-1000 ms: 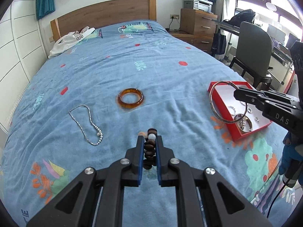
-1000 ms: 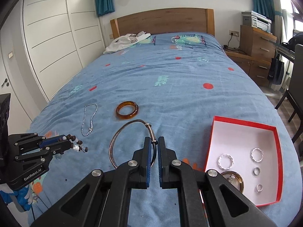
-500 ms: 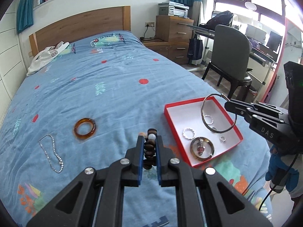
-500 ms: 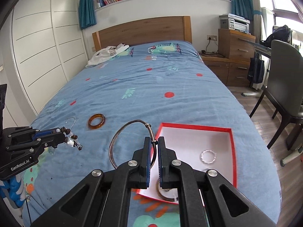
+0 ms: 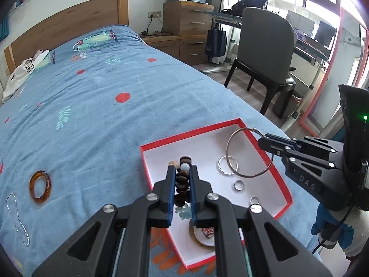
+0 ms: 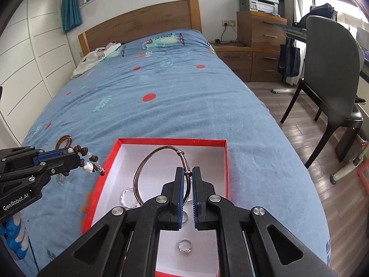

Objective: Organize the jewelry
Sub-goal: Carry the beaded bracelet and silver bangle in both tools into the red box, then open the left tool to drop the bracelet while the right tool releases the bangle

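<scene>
A red-rimmed white box lies on the blue bed near its right edge, with several small rings inside. My left gripper is shut on a dark wooden bead bracelet and holds it above the box's left part. My right gripper is shut on a thin silver bangle that hangs over the box interior. An amber bangle and a silver chain necklace lie on the bed to the left.
The bed edge runs just right of the box, with wooden floor and a dark chair beyond. Wooden drawers with a printer stand by the headboard. A white garment lies near the pillows.
Both grippers have moved right and forward with their jewelry, from over the open bed to over the red box. Both have stayed shut.
</scene>
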The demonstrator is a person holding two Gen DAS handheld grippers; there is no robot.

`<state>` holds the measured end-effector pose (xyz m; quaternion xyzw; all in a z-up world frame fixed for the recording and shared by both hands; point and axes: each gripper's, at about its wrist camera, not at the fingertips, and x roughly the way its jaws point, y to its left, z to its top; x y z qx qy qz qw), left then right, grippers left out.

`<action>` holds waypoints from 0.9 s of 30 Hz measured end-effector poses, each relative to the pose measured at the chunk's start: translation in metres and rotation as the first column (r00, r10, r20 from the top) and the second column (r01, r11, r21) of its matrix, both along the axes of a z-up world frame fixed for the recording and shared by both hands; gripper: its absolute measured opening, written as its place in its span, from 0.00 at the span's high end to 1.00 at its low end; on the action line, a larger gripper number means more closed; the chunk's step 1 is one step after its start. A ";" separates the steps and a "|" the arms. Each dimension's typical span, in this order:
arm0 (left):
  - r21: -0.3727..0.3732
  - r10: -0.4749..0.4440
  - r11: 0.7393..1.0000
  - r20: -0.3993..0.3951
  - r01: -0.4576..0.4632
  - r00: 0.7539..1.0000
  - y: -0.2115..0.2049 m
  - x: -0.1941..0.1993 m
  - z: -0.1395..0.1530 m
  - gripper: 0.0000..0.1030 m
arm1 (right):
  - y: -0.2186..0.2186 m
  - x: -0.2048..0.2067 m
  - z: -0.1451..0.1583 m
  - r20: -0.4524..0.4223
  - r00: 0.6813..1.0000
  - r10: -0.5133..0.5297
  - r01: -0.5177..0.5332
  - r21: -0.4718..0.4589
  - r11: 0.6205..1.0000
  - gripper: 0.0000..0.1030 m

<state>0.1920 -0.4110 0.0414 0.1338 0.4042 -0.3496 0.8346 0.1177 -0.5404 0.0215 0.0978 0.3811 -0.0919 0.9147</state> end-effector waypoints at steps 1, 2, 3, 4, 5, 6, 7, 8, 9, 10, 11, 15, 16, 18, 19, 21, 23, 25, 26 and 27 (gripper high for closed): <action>0.007 -0.003 1.000 -0.007 0.003 1.000 -0.006 0.003 -0.006 0.90 | -0.003 0.005 -0.005 -0.011 1.000 0.002 -0.002 0.000 1.000 0.93; 0.013 -0.005 1.000 -0.015 0.005 1.000 -0.011 0.006 -0.012 0.90 | -0.006 0.009 -0.009 -0.022 1.000 0.003 -0.003 0.001 1.000 0.93; 0.021 -0.005 1.000 -0.024 0.006 1.000 -0.016 0.010 -0.018 0.90 | -0.008 0.014 -0.014 -0.033 0.999 0.005 -0.005 0.003 1.000 0.93; 0.026 -0.004 1.000 -0.031 0.004 1.000 -0.020 0.013 -0.024 0.90 | -0.010 0.019 -0.018 -0.044 0.999 0.007 -0.007 0.005 1.000 0.93; 0.032 0.000 0.999 -0.040 0.002 0.999 -0.023 0.017 -0.030 0.90 | -0.012 0.022 -0.022 -0.052 0.999 0.009 -0.009 0.004 1.000 0.93; 0.037 0.004 0.999 -0.050 -0.002 0.999 -0.026 0.020 -0.037 0.90 | -0.013 0.026 -0.025 -0.062 0.998 0.011 -0.011 0.003 1.000 0.93; 0.042 0.008 0.999 -0.058 -0.005 0.998 -0.027 0.023 -0.042 0.90 | -0.014 0.030 -0.029 -0.071 0.997 0.013 -0.013 0.004 1.000 0.93; 0.046 0.013 0.999 -0.065 -0.010 0.998 -0.028 0.026 -0.047 0.90 | -0.015 0.033 -0.032 -0.079 0.997 0.014 -0.014 0.004 1.000 0.93; 0.051 0.018 0.999 -0.071 -0.014 0.997 -0.029 0.029 -0.052 0.90 | -0.016 0.036 -0.035 -0.087 0.996 0.015 -0.015 0.005 1.000 0.93; 0.057 0.025 0.998 -0.077 -0.020 0.997 -0.029 0.032 -0.057 0.90 | -0.017 0.040 -0.038 -0.095 0.995 0.017 -0.017 0.006 1.000 0.93; 0.061 0.031 0.998 -0.082 -0.026 0.996 -0.029 0.034 -0.060 0.90 | -0.016 0.042 -0.041 -0.103 0.994 0.019 -0.018 0.005 1.000 0.93; 0.071 0.051 0.997 -0.110 -0.044 0.993 -0.027 0.044 -0.075 0.90 | -0.016 0.050 -0.052 -0.135 0.990 0.030 -0.031 -0.003 1.000 0.93; 0.076 0.051 0.996 -0.117 -0.043 0.992 -0.027 0.045 -0.079 0.90 | -0.015 0.052 -0.054 -0.142 0.989 0.032 -0.033 -0.005 0.999 0.93; 0.091 0.054 0.995 -0.123 -0.043 0.991 -0.026 0.045 -0.085 0.89 | -0.015 0.053 -0.058 -0.154 0.987 0.036 -0.038 -0.008 0.999 0.93; 0.094 0.057 0.995 -0.124 -0.046 0.991 -0.025 0.045 -0.088 0.89 | -0.014 0.054 -0.060 -0.161 0.986 0.038 -0.040 -0.014 0.999 0.93; 0.087 0.059 0.995 -0.124 -0.049 0.991 -0.025 0.045 -0.089 0.89 | -0.012 0.054 -0.062 -0.173 0.984 0.044 -0.048 -0.019 0.999 0.94; 0.087 0.065 0.995 -0.125 -0.054 0.990 -0.026 0.044 -0.088 0.89 | -0.011 0.055 -0.065 -0.190 0.980 0.050 -0.057 -0.031 0.998 0.94; 0.086 0.066 0.995 -0.132 -0.055 0.989 -0.027 0.045 -0.089 0.89 | -0.011 0.056 -0.066 -0.202 0.978 0.049 -0.058 -0.036 0.998 0.94; 0.086 0.067 0.995 -0.137 -0.055 0.988 -0.026 0.045 -0.089 0.89 | -0.012 0.056 -0.066 -0.205 0.978 0.047 -0.056 -0.036 0.998 0.94; 0.088 0.066 0.995 -0.140 -0.054 0.988 -0.026 0.045 -0.089 0.89 | -0.012 0.056 -0.066 -0.209 0.977 0.047 -0.055 -0.035 0.998 0.93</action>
